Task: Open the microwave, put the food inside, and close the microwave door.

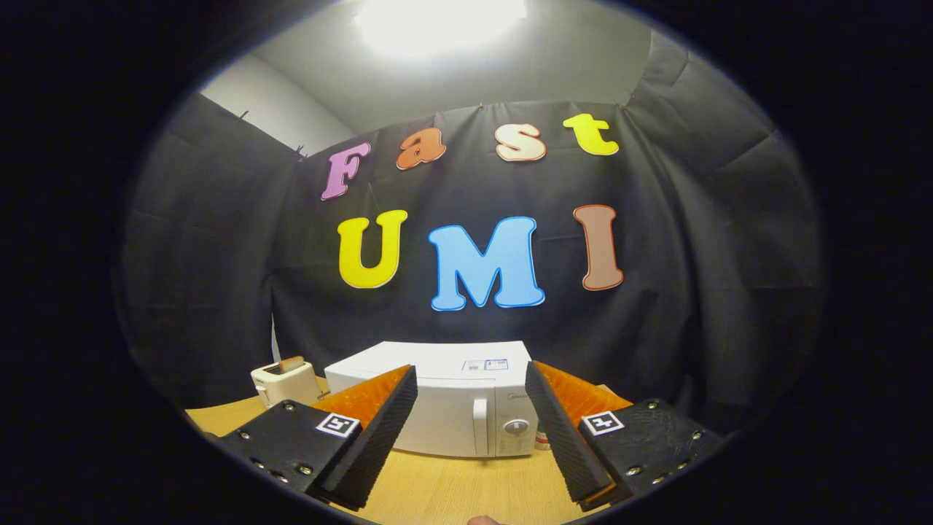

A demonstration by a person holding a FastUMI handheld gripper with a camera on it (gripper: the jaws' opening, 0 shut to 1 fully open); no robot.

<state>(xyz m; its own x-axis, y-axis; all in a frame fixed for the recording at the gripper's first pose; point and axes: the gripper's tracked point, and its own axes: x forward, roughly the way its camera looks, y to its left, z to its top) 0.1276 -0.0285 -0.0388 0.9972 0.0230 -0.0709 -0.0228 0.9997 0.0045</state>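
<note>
Your gripper is wide open and empty, the shut microwave beyond its fingers on the table. Miss the door handle and you may shove it backward.

Handheld gripper: two wedge-shaped jaws set wide apart, inner faces finely ribbed. Each sits on a flat dark mounting plate with small round screws along the edges. One square black-and-white fiducial marker per plate. Translucent ridged side panels behind the jaws.
</note>
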